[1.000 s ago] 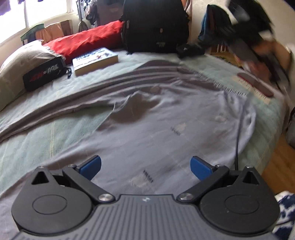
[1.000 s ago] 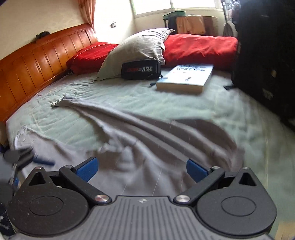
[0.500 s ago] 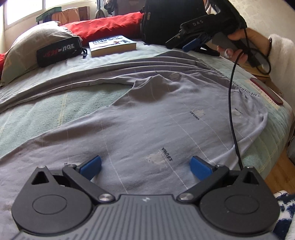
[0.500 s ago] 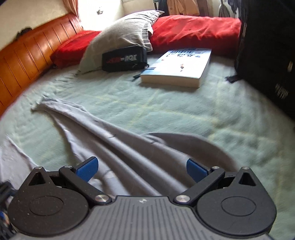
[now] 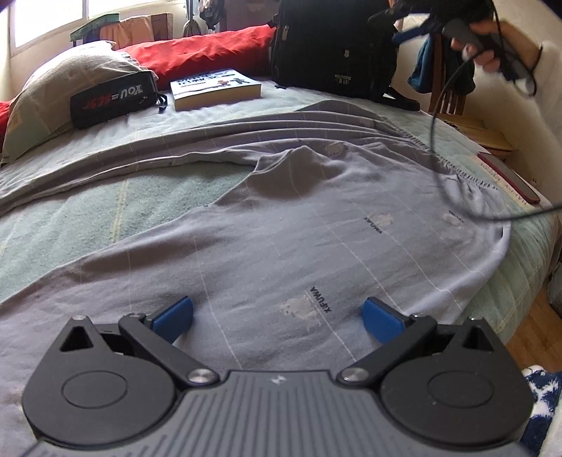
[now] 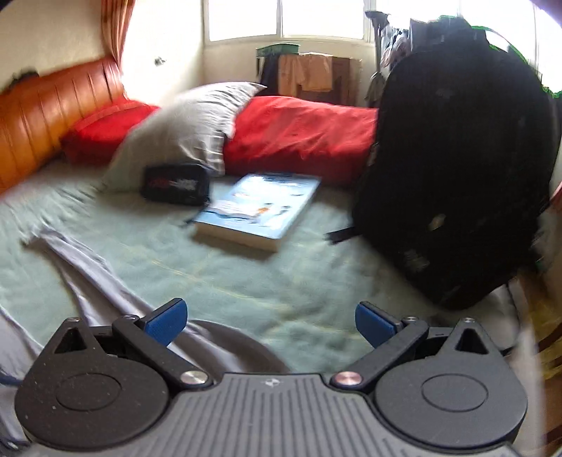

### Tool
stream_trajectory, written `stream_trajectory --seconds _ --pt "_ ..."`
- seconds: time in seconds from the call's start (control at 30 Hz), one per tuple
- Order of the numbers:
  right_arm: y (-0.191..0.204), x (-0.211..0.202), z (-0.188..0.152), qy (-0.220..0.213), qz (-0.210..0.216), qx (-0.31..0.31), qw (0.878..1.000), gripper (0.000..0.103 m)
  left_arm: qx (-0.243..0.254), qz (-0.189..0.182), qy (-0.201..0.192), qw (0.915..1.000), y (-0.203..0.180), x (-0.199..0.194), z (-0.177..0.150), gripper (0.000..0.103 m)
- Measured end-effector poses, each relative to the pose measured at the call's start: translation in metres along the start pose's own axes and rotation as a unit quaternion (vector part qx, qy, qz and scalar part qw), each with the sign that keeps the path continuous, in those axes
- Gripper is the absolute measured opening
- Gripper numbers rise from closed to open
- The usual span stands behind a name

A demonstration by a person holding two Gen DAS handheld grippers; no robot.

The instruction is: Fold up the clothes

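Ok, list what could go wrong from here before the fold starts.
1. The black cable hanging from the right gripper drapes across the grey long-sleeved shirt; it could get folded in or drag the cloth.
2. The thick paperback book and big black backpack sit close beyond the shirt, so a sweeping fold may bump them.
3. The shirt's right edge lies near the side of the pale green bed cover; a tug could pull it off.

Shirt (image 5: pixel 288 225) on bed (image 5: pixel 70 211); book (image 5: pixel 216 88) behind it.

grey shirt (image 5: pixel 281 225) with thin pale lines on a pale green bedspread (image 6: pixel 246 281); red pillows (image 6: pixel 298 137), black backpack (image 6: pixel 456 168), blue-covered book (image 6: pixel 260 207).
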State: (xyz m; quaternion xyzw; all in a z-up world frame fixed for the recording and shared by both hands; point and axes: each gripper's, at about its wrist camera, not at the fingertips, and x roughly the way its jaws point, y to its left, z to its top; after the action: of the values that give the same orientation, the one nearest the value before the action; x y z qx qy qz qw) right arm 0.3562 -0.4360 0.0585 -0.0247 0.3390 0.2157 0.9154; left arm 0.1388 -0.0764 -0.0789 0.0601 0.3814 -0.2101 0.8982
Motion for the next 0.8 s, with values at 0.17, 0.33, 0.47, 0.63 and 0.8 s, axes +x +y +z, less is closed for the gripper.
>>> stream_trajectory --seconds 0.17,0.33,0.47,0.63,0.8 --pt "0.030 0.045 -0.045 0.041 0.116 0.026 0.992 0.103 0.010 0.007 0.011 0.9999 -0.001 -0.004 -0.002 0.102" --pt "0.033 0.078 -0.088 0.108 0.112 0.029 0.987 0.103 0.014 0.005 0.014 0.9998 0.000 -0.004 -0.004 0.102" --pt "-0.005 0.086 -0.098 0.114 0.042 0.110 0.986 0.103 0.001 -0.002 0.020 0.9998 0.004 -0.003 0.000 0.102" --pt "0.026 0.069 -0.085 0.083 0.103 0.076 0.988 0.103 -0.026 -0.022 0.023 0.9991 0.019 -0.010 0.015 0.102" --pt "0.097 0.077 -0.079 0.114 0.217 -0.048 0.968 0.103 -0.010 0.011 0.004 0.9999 0.036 -0.022 0.039 0.102"
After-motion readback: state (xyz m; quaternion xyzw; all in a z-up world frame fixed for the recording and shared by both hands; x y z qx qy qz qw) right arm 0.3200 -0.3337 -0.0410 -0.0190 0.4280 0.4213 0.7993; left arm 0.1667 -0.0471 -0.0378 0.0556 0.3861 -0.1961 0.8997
